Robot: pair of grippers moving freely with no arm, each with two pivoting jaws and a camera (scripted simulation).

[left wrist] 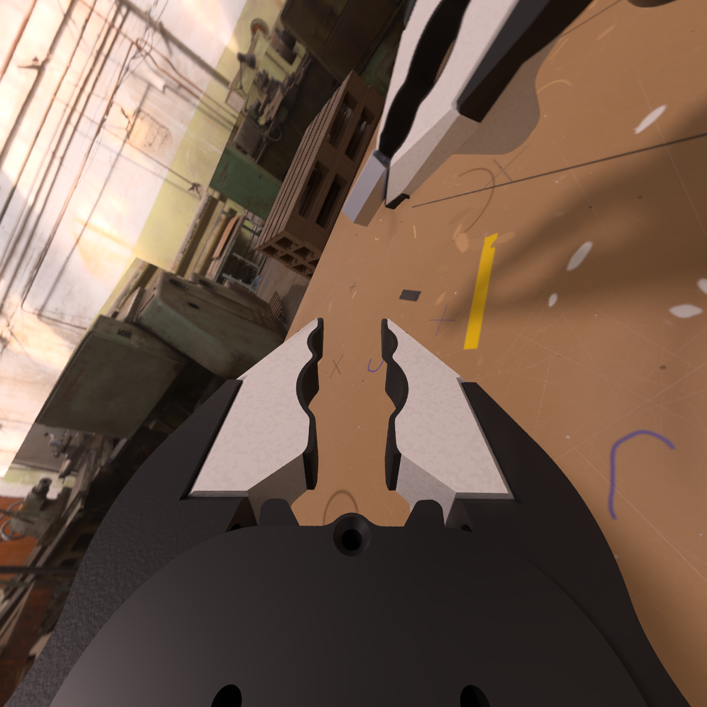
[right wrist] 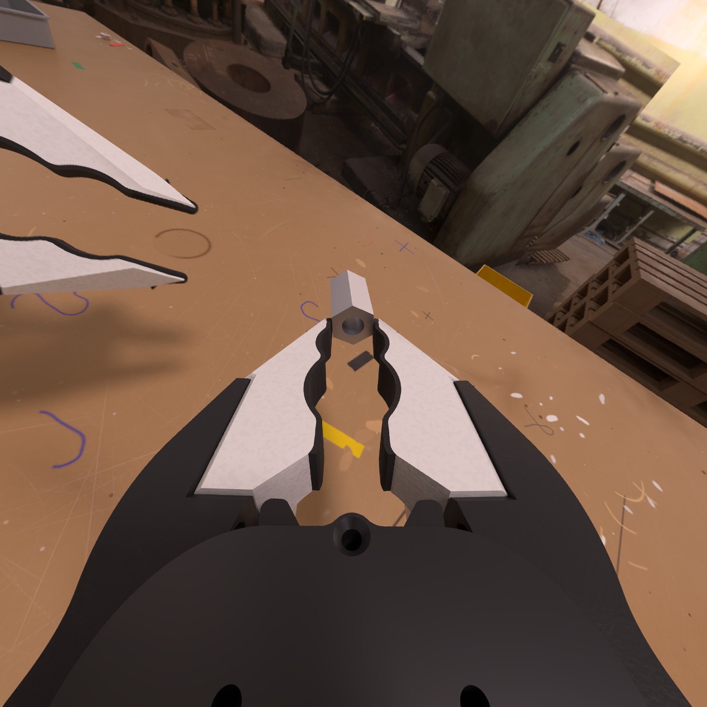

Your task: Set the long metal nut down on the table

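The long metal nut (right wrist: 350, 306) is a grey hexagonal sleeve with a bore through its length. My right gripper (right wrist: 352, 323) is shut on its near end, at the very fingertips, and the nut points away over the brown table (right wrist: 229, 172). In the left wrist view the nut (left wrist: 365, 191) hangs low over the table in the right gripper (left wrist: 388, 180); I cannot tell whether it touches. My left gripper (left wrist: 352, 323) is open and empty over the table. It also shows in the right wrist view (right wrist: 189, 243), to the left of the nut.
The table is scratched, with a yellow tape strip (left wrist: 478, 294), a small dark patch (left wrist: 410, 295) and pen marks. A brown pallet stack (right wrist: 631, 317) and green machines (right wrist: 535, 153) stand beyond the table's edge. A grey box (right wrist: 23, 23) sits at the far left corner.
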